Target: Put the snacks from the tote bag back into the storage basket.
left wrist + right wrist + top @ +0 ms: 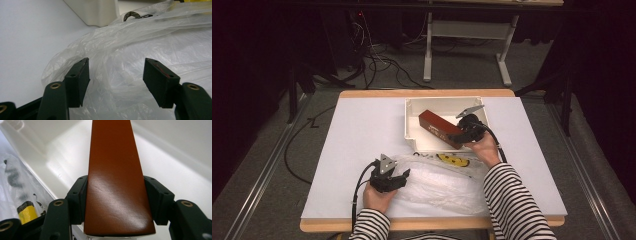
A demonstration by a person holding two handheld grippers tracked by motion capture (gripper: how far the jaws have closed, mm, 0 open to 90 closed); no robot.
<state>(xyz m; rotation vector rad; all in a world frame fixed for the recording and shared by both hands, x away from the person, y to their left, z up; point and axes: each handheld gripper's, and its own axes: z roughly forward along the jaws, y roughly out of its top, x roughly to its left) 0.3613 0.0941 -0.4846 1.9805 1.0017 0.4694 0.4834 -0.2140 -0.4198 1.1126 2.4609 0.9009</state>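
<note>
Left gripper (404, 173) is resting low at the near side, jaws standing apart and gripping nothing, held by the left hand (378, 196). Right gripper (455, 137) is reaching forward, jaws pressing both sides of a load, right hand (484, 148) behind, striped sleeves on both forearms.

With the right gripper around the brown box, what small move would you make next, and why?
Probably lift the brown box clear of the white bin: the right gripper already clamps its sides, and the left gripper waits open at the plastic bag.
</note>
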